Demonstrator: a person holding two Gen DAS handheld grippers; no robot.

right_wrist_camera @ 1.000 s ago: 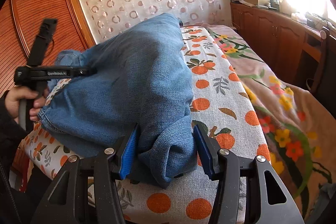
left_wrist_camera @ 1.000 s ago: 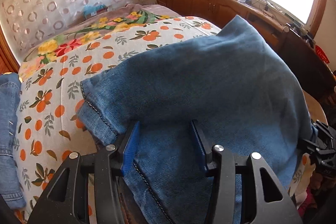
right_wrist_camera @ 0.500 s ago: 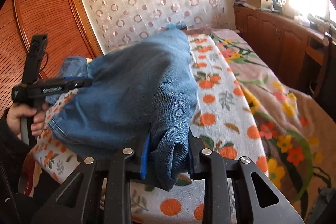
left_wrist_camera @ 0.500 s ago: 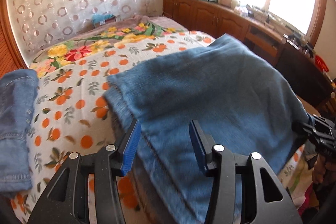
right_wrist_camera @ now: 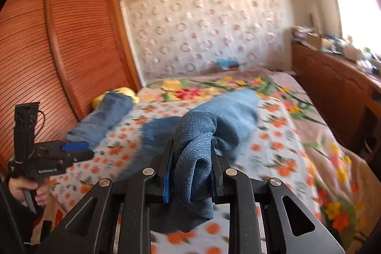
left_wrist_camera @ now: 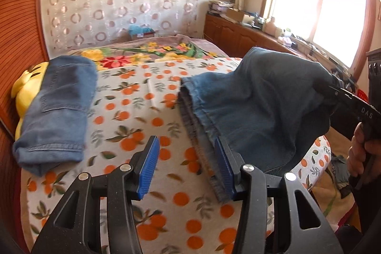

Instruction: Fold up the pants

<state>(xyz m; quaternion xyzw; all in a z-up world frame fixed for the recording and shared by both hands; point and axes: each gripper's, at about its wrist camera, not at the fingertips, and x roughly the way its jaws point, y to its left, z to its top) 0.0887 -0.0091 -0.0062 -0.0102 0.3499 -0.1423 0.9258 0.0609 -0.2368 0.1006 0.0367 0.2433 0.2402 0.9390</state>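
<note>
— So where's the pants [left_wrist_camera: 257,106] now?
— Right half of left-wrist view: soft blue denim, hem end w/ stitched cuff draped on the bed [left_wrist_camera: 133,116], other end bunched up at far right.
— Right gripper [right_wrist_camera: 190,173]?
— Jaws just been closing, now narrow, pinching a thick rolled wad of twill denim betw. blue ribbed pads.
— Left gripper [left_wrist_camera: 185,166]?
— Stands wide, nothing pinched; cuff edge lies against its right pad.
— Anything else?
— 2nd folded denim piece [left_wrist_camera: 59,111], left of frame, on orange-print sheet.
</note>
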